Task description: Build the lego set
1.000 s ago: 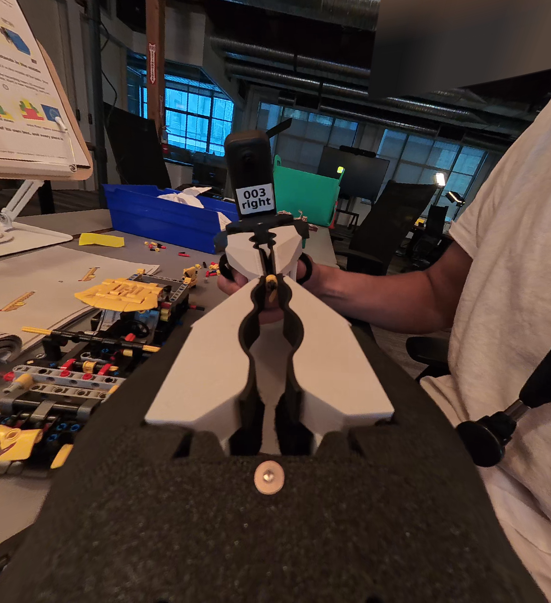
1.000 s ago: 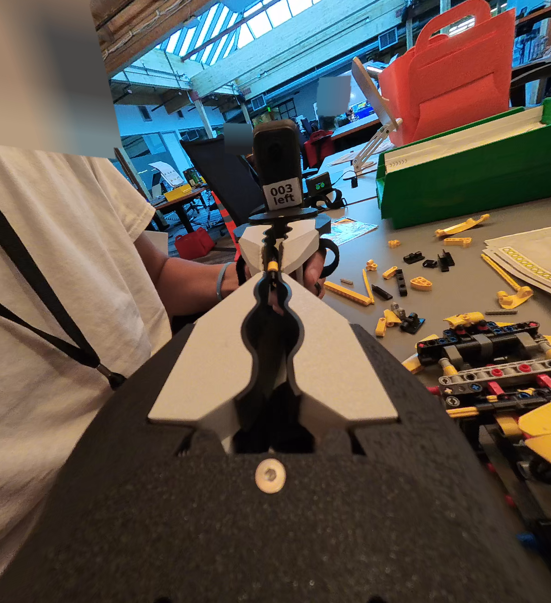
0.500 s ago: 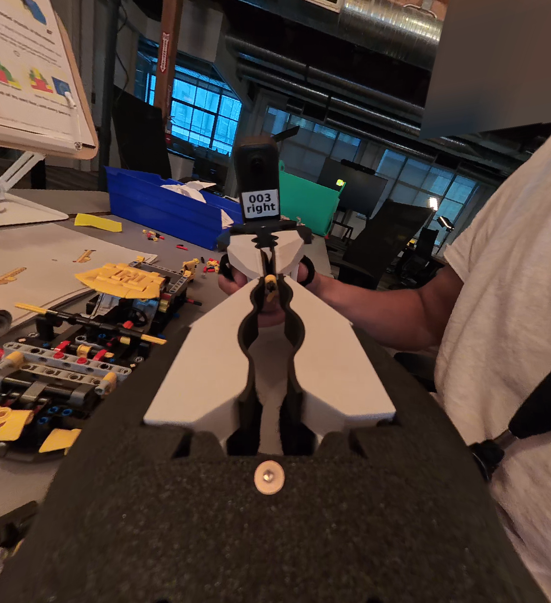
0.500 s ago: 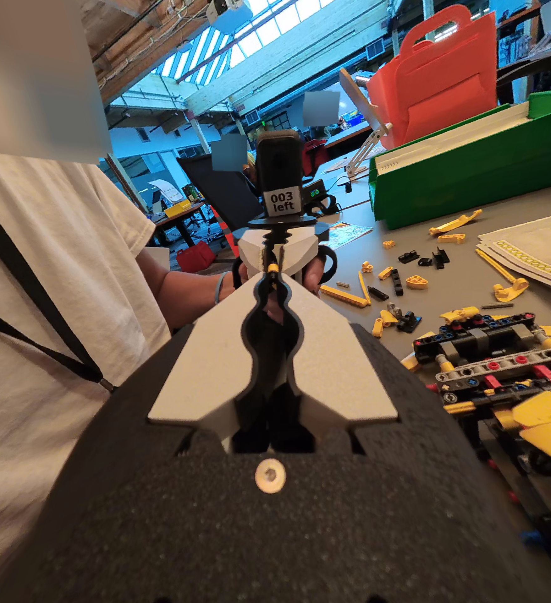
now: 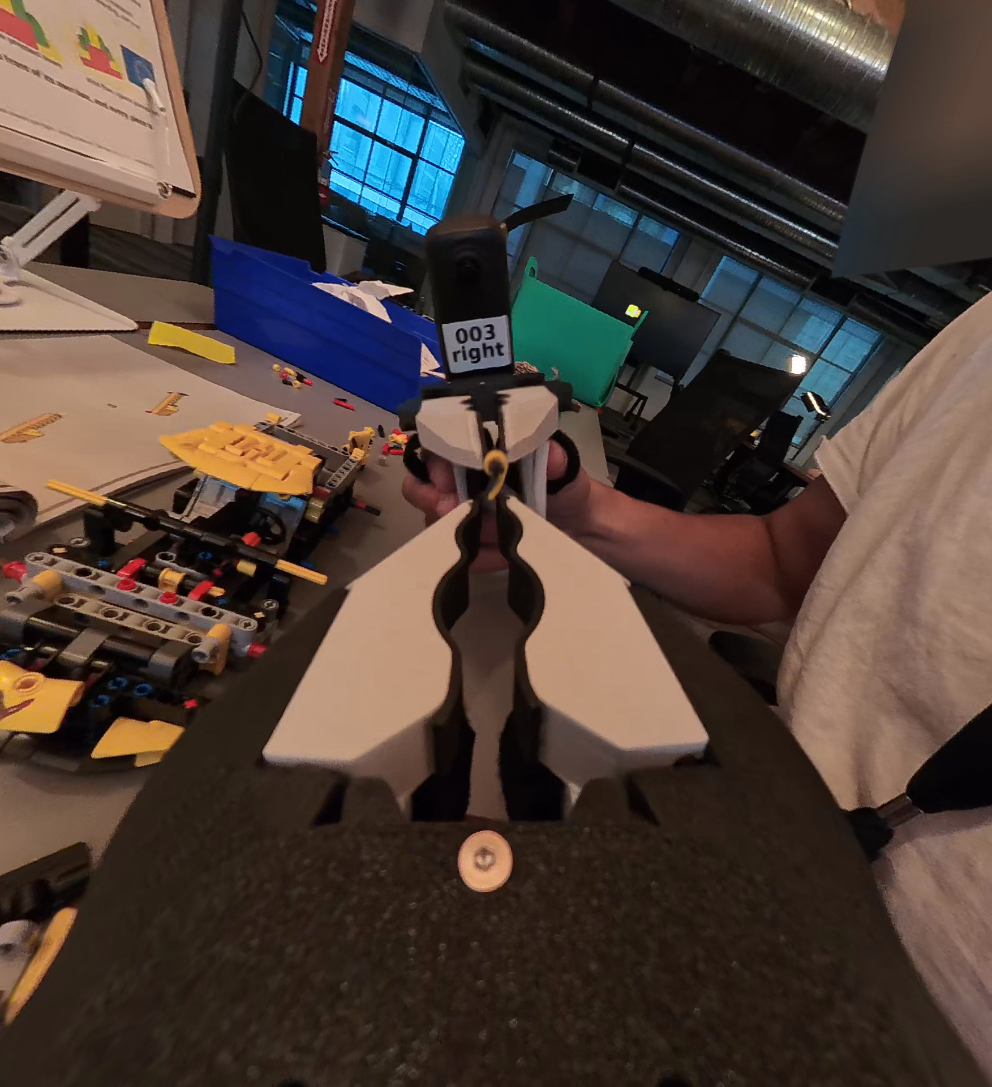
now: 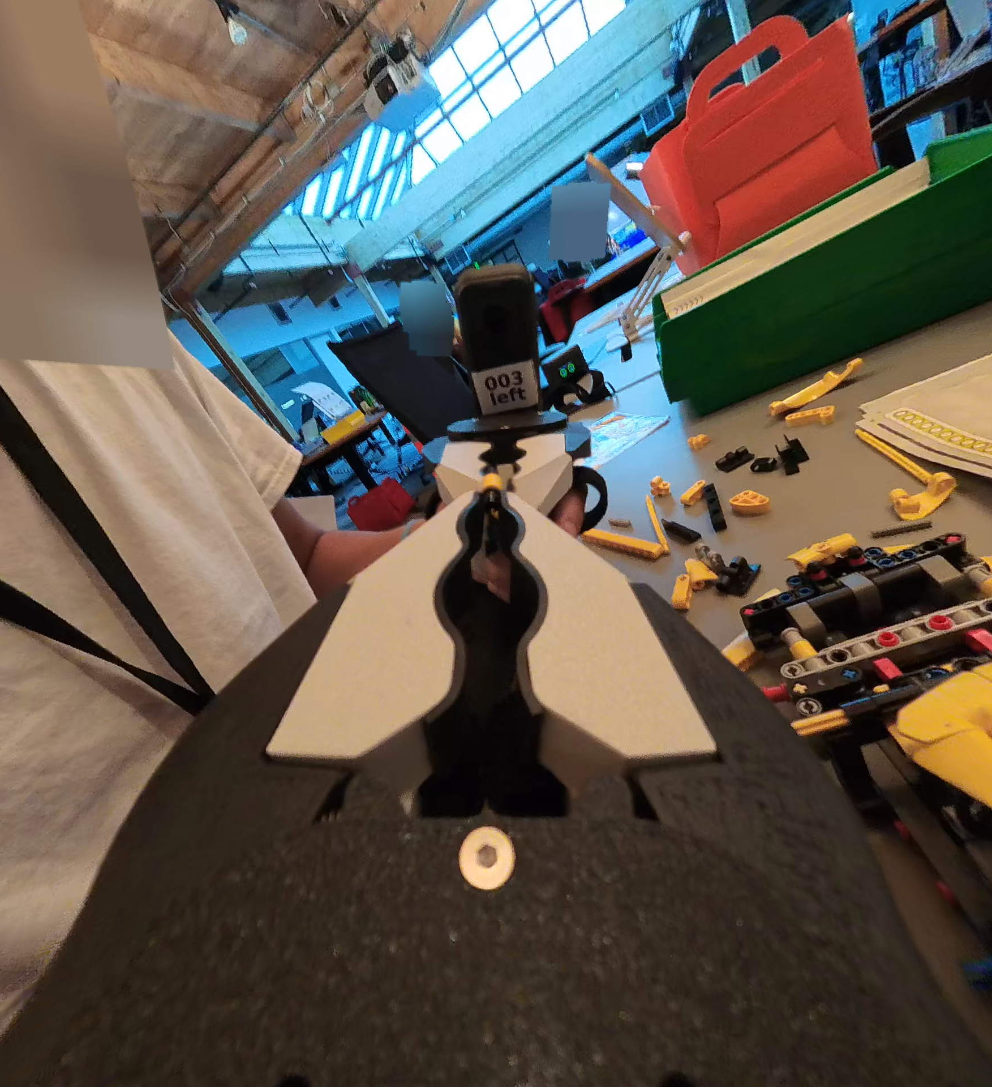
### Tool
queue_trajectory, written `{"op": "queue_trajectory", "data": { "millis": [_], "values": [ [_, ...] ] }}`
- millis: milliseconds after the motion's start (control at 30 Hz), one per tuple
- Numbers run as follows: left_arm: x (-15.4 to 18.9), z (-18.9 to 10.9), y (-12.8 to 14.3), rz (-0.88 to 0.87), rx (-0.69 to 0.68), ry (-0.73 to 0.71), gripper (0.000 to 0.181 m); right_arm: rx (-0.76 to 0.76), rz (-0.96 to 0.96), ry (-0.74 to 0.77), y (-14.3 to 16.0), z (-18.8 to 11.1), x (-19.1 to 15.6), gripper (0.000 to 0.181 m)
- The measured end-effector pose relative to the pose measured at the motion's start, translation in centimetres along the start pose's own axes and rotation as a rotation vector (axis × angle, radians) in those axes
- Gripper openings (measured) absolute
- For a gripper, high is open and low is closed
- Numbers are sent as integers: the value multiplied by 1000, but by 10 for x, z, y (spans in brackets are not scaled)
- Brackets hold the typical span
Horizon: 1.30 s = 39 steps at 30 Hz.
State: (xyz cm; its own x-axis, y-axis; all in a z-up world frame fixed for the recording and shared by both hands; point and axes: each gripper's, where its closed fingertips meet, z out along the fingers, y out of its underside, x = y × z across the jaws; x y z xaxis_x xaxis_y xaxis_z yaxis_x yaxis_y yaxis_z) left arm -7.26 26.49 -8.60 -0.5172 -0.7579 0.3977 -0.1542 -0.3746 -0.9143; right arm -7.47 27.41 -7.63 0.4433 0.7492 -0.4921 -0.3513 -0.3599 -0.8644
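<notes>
Up in the air in front of your chest, well clear of the table [image 6: 805, 364], you have the two grippers meeting tip to tip over one small piece. The left gripper [image 5: 484, 506] has its jaws drawn narrow on the lower dark end of a small yellow-and-black piece [image 5: 493, 473]; the right gripper [image 6: 490, 500] is likewise pinched narrow on it, with the yellow head showing just past its tips. This looks like a mid-air sub-assembly step: seating or turning one small part against another before it goes onto the model. The half-built yellow and black car [image 5: 146, 594] sits on the table to the left in the left wrist view and on the right of the right wrist view, apart from both grippers. Loose yellow and black pieces [image 6: 711, 506] lie scattered beyond it, near a green bin [image 6: 834, 317]. Your next move probably calls for a straight push along the shared line, keeping both grips square so the piece does not twist out. Each gripper carries a small white label under its camera, and a printed sheet stands on a board [image 5: 70, 100] at far left.
</notes>
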Motion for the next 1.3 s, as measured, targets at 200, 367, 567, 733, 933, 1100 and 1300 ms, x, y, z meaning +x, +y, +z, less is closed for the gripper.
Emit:
{"op": "queue_trajectory", "data": {
  "millis": [200,367,567,733,933,1100,1300],
  "values": [
    [-1,0,-1,21,6,-10,0,26,54,-6,-3,-3,2,3],
    [-4,2,5,32,-23,-31,0,23,94,14,-1,-2,9,3],
    [-21,-6,-6,-2,40,-119,17,36,132,22,-3,-7,12,3],
    [-12,-2,-4,-23,26,-56,20,32,152,11,-3,-6,10,3],
    [-10,1,3,-2,-6,-48,1,-12,108,58,4,-1,14,4],
    [-18,-4,2,-122,4,-40,1,-271,-571,392,12,-5,26,42],
    [-22,-5,4,-194,-1,-23,0,-438,-1156,691,8,3,21,22]
  ]
}}
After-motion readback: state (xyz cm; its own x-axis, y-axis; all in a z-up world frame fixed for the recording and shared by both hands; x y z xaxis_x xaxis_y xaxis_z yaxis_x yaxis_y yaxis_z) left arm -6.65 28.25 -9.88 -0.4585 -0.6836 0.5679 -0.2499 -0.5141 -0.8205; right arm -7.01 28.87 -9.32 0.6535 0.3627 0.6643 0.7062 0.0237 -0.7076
